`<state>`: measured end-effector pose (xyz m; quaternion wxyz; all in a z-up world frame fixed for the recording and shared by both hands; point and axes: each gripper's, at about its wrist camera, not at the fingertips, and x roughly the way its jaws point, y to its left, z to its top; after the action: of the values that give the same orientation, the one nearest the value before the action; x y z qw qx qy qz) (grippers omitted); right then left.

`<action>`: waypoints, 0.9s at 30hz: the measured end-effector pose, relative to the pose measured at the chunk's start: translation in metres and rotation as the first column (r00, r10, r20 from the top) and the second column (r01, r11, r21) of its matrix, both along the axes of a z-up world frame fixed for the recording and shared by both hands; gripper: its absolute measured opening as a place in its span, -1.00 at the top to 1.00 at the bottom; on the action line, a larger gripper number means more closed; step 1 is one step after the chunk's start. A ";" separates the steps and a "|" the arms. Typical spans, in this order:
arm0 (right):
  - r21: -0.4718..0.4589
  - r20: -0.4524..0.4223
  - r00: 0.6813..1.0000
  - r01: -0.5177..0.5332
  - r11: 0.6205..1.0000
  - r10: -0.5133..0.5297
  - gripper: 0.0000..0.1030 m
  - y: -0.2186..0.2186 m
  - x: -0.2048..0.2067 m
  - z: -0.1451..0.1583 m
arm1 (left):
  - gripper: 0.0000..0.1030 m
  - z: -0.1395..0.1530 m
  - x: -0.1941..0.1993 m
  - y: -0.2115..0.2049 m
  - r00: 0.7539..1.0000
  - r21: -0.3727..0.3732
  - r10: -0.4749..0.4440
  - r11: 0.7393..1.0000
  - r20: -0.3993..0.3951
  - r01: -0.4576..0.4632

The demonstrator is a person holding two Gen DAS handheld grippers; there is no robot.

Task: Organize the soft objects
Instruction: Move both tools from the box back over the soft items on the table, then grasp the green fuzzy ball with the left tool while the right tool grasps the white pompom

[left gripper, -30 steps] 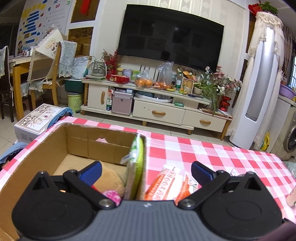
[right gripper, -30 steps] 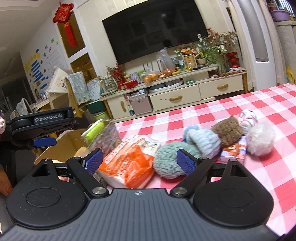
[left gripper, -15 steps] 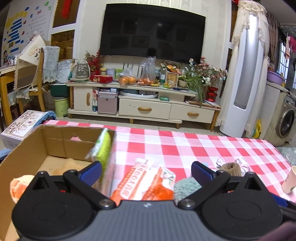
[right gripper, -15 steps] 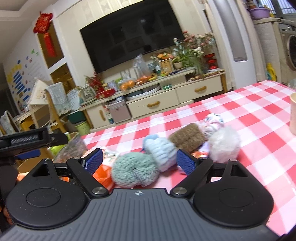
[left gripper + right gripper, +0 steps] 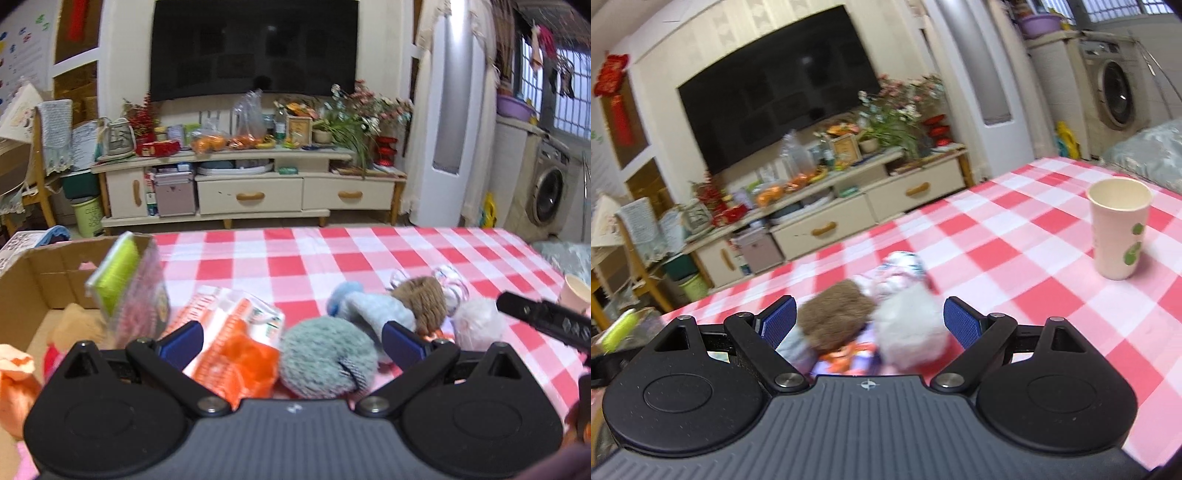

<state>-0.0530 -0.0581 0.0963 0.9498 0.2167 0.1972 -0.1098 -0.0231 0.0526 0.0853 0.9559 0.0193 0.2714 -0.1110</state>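
A row of soft things lies on the checked tablecloth: an orange packet (image 5: 236, 343), a grey-green knit ball (image 5: 325, 358), a light blue knit piece (image 5: 373, 310), a brown knit ball (image 5: 424, 299) and a white fluffy ball (image 5: 476, 321). My left gripper (image 5: 291, 341) is open and empty, over the orange packet and the grey-green ball. My right gripper (image 5: 868, 321) is open and empty; the brown ball (image 5: 838, 314) and the white ball (image 5: 908, 325) lie between its fingers. A cardboard box (image 5: 40, 269) at the left holds plush items and a green sponge pack (image 5: 122, 273).
A paper cup (image 5: 1119, 229) stands on the table at the right, and it also shows in the left wrist view (image 5: 576, 295). The right gripper's body (image 5: 543, 321) shows at the left view's right edge. A TV cabinet (image 5: 251, 188) stands beyond the table.
Both grippers have swung right along the table. The left view has left the box for the packet and knit balls. The right view has shifted to the brown and white balls and the cup.
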 end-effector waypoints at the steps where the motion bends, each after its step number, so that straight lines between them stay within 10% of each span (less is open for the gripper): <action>1: 0.004 -0.009 1.000 0.009 1.000 -0.009 -1.00 -0.002 0.003 -0.002 | -0.98 -0.002 0.001 -0.004 1.000 0.006 -0.008 1.000 -0.006 0.008; 27: 0.054 -0.158 0.987 -0.016 0.998 0.024 -1.00 -0.017 0.043 -0.025 | -0.98 -0.045 0.055 -0.048 0.992 0.029 -0.038 0.999 -0.118 0.042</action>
<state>-0.0103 -0.0751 0.0711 0.9262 0.2302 0.2769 -0.1119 0.0318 0.0050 0.0403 0.9354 0.0329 0.3285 -0.1269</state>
